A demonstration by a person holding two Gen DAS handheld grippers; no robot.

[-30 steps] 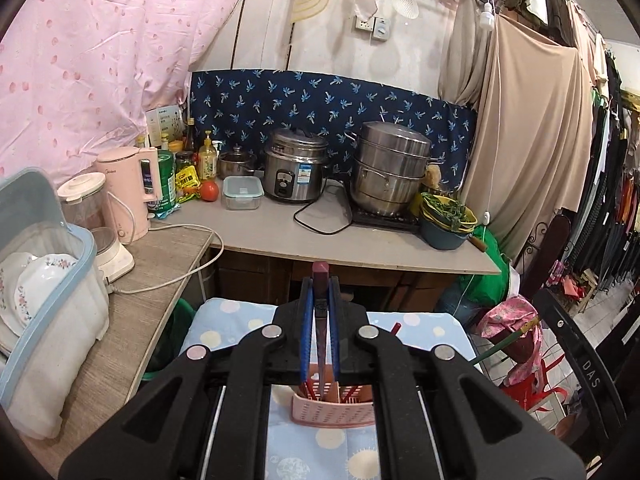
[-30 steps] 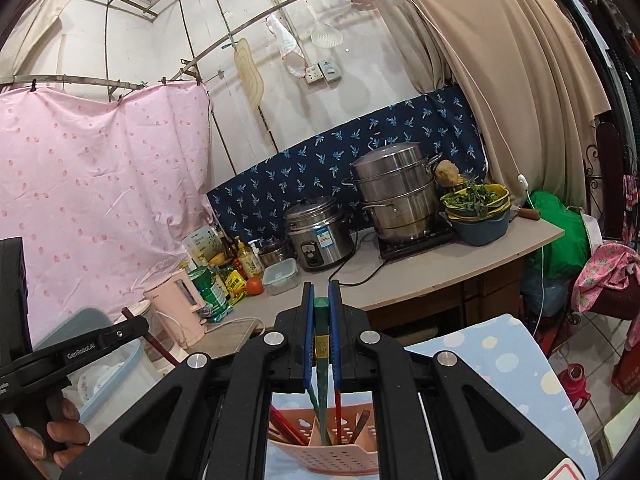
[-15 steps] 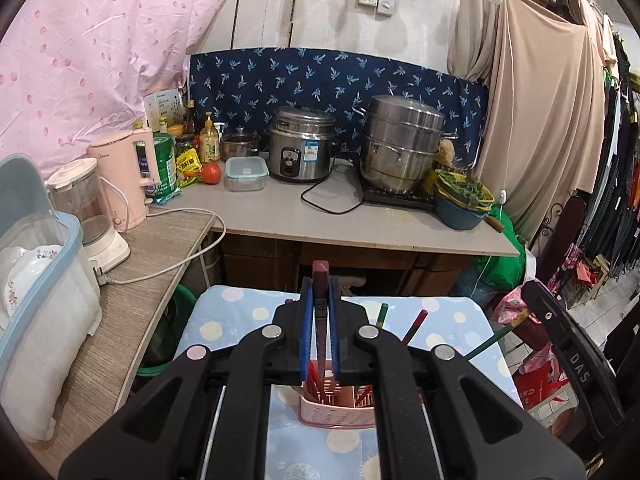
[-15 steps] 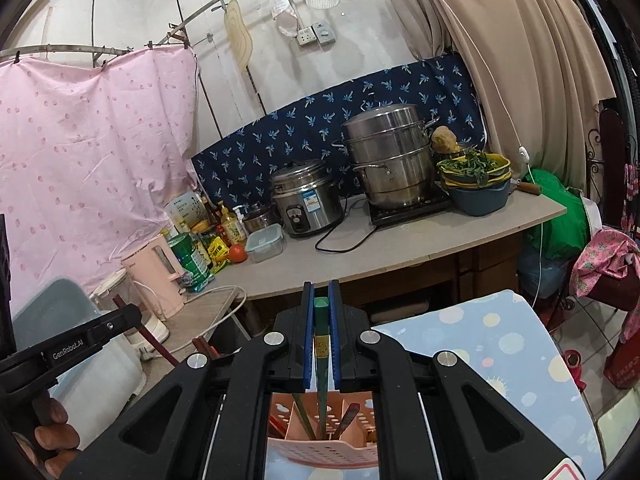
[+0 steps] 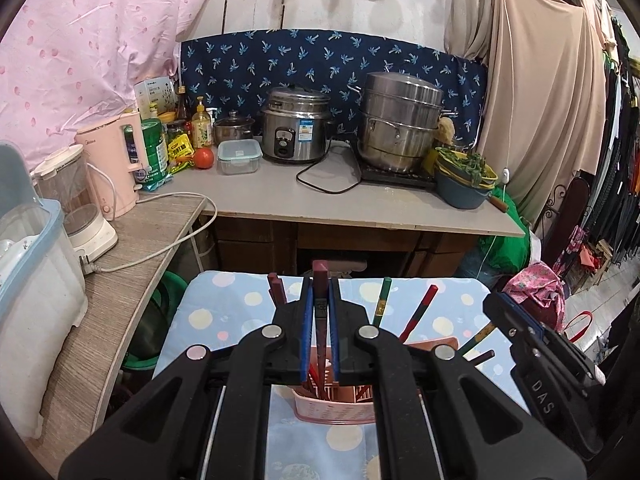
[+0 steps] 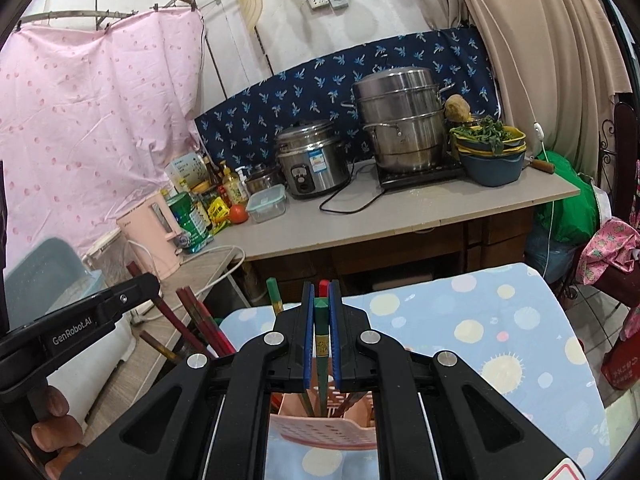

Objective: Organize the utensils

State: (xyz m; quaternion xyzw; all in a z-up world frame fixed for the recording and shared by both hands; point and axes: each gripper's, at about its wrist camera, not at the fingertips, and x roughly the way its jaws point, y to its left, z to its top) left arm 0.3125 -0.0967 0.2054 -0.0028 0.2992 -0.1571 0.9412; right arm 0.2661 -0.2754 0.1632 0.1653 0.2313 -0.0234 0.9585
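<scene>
A pink perforated utensil holder (image 5: 336,408) stands on the blue dotted tablecloth (image 5: 224,312); it also shows in the right wrist view (image 6: 324,430). My left gripper (image 5: 320,312) is shut on a dark red chopstick (image 5: 320,280) whose lower end reaches into the holder. My right gripper (image 6: 321,312) is shut on a green chopstick (image 6: 321,316) that also reaches into the holder. Several other red and green chopsticks (image 5: 418,310) lean in the holder. The right gripper (image 5: 540,364) shows at right in the left wrist view, and the left gripper's arm (image 6: 80,324) at left in the right wrist view.
A counter (image 5: 360,208) behind holds a rice cooker (image 5: 296,128), a steel steamer pot (image 5: 400,120), bowls of greens (image 5: 464,176), a food box (image 5: 238,156) and bottles. A side shelf (image 5: 132,264) at left carries a pink kettle (image 5: 112,164), a blender and a dish bin (image 5: 28,280).
Both grippers have lowered toward the holder, so the counter sits higher in view and more chopsticks in the holder show. Each chopstick has gone deeper into the holder.
</scene>
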